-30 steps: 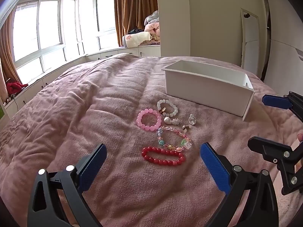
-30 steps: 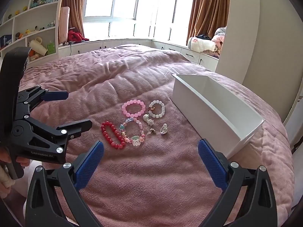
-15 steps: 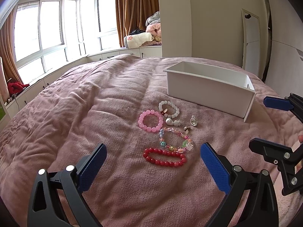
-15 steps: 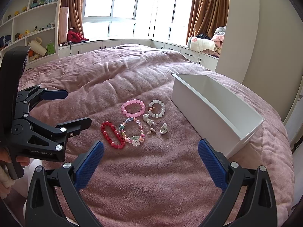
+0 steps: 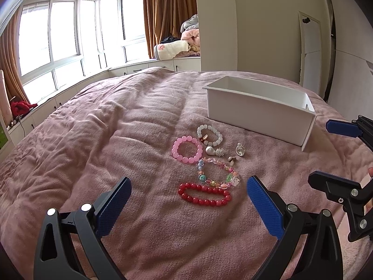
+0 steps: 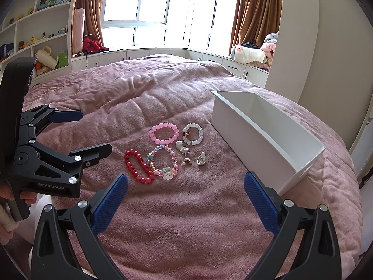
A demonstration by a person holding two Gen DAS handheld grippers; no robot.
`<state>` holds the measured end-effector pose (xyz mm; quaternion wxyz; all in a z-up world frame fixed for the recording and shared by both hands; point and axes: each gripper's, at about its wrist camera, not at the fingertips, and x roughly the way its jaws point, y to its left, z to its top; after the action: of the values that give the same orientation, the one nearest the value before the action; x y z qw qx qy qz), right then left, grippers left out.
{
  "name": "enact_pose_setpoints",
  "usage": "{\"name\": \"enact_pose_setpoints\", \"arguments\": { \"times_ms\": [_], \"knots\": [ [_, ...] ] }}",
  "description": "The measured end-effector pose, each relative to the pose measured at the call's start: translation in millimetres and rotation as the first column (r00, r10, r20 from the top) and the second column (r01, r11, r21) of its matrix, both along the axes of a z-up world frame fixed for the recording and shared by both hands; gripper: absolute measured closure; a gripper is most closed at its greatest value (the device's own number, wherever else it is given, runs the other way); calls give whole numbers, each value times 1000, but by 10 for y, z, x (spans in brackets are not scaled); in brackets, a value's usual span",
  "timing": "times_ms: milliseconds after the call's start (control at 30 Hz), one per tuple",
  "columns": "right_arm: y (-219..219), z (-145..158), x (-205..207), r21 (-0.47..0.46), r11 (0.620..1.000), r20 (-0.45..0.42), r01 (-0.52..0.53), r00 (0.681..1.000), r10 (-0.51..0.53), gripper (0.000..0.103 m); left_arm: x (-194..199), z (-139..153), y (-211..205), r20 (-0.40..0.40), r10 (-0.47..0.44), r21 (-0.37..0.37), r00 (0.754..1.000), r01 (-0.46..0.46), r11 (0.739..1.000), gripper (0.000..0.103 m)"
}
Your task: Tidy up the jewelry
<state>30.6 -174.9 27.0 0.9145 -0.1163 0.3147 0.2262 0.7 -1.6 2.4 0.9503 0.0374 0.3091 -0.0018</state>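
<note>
Several bead bracelets lie together on the pink blanket: a red one (image 5: 202, 201) (image 6: 130, 163) nearest me, a multicolour one (image 5: 201, 177) (image 6: 167, 173), a pink one (image 5: 175, 145) (image 6: 152, 131) and a white one (image 5: 201, 130) (image 6: 192, 125). Small charms, among them a silver pendant (image 5: 240, 149) (image 6: 201, 158), sit beside them. A white box (image 5: 258, 114) (image 6: 256, 135) stands behind and looks empty. My left gripper (image 5: 188, 206) (image 6: 95, 131) is open, short of the red bracelet. My right gripper (image 6: 185, 198) (image 5: 319, 151) is open too, to the right, holding nothing.
The pink blanket (image 5: 93, 151) covers a wide bed. Windows, brown curtains and a window seat with folded bedding (image 5: 172, 47) lie beyond. Shelves with toys (image 6: 42, 56) stand at the far left in the right wrist view. A person's hand (image 6: 9, 210) holds the left gripper's handle.
The left wrist view has shifted a little, so the jewelry sits slightly lower and further right in it. Both grippers stay open and no piece has moved.
</note>
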Motion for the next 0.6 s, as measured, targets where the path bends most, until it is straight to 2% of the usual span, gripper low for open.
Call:
{"name": "enact_pose_setpoints", "arguments": {
  "times_ms": [600],
  "knots": [
    [4,-3,-4,-1,1000,-1,0,1000,0,5,1,12,38,1,12,-6,1000,-12,1000,3]
  ]
}}
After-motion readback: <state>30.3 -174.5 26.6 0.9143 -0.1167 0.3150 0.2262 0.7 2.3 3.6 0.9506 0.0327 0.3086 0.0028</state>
